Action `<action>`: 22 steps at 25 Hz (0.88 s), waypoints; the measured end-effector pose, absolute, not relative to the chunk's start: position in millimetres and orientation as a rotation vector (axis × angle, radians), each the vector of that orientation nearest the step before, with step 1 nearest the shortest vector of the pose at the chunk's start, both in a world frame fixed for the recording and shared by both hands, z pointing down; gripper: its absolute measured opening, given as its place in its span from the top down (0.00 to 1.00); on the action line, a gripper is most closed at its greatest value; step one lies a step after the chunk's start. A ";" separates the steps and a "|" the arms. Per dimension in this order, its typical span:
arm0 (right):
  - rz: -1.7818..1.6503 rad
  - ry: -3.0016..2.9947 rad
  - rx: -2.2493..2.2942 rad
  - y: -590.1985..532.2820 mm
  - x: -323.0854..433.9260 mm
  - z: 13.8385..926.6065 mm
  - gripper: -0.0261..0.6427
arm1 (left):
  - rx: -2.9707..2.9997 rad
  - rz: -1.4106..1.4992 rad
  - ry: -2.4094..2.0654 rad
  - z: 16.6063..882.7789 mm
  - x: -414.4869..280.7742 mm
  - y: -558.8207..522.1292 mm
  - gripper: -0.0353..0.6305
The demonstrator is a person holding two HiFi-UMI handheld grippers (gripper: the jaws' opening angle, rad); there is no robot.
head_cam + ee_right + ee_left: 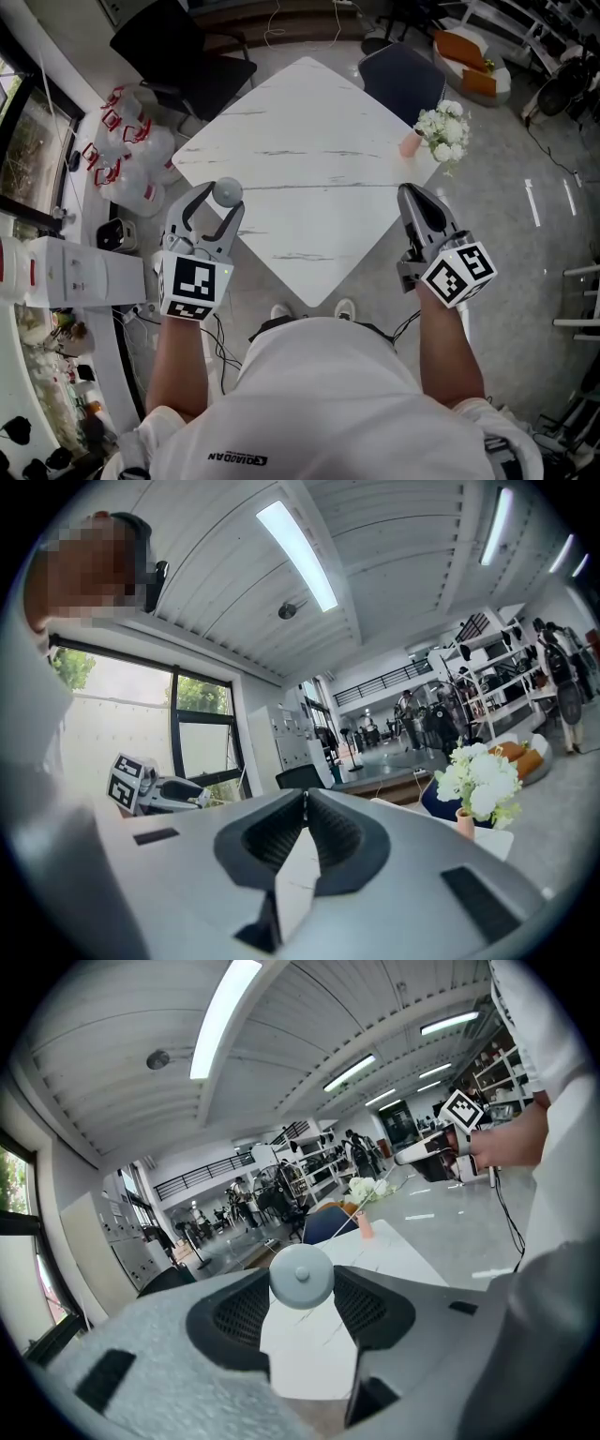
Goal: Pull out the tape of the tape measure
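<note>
Here the left claw (225, 202) pinches the small round grey tape measure (227, 193) over the near-left edge of the white marbled counter (309, 141). The right claw (410, 193) is closed on nothing. We judge the case light, rigid and slick, so we would pull the tape's end tab.

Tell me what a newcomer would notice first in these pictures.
First comes the round grey tape measure, pinched between the jaw tips of the left gripper by the near left edge of the white marble table. Next is the right gripper, jaws together and empty, by the table's near right edge. A bunch of white flowers in a pink vase stands at the table's right corner.
</note>
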State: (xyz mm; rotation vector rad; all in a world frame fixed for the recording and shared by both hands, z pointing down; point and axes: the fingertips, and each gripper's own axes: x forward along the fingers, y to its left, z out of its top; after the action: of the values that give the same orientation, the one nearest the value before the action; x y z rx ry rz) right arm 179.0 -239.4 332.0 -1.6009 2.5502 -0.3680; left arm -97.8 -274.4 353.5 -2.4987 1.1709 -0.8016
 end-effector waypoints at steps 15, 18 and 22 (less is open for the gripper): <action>-0.503 2.564 -1.691 -273.2 187.8 385.8 0.93 | -2.594 -0.939 1.162 421.5 -93.6 -303.1 0.61; -0.574 2.567 -1.727 -282.5 190.0 412.9 0.93 | -2.617 -0.997 1.148 448.5 -90.9 -311.4 0.61; -0.679 2.571 -1.764 -291.0 192.8 454.6 0.93 | -2.630 -1.080 1.120 485.7 -87.7 -316.8 0.61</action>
State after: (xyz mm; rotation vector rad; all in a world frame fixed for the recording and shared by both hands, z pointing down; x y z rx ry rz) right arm 192.8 -291.0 454.6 -1.7642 2.5706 -0.6786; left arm -87.7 -316.8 485.7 -2.6299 1.1202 -1.0803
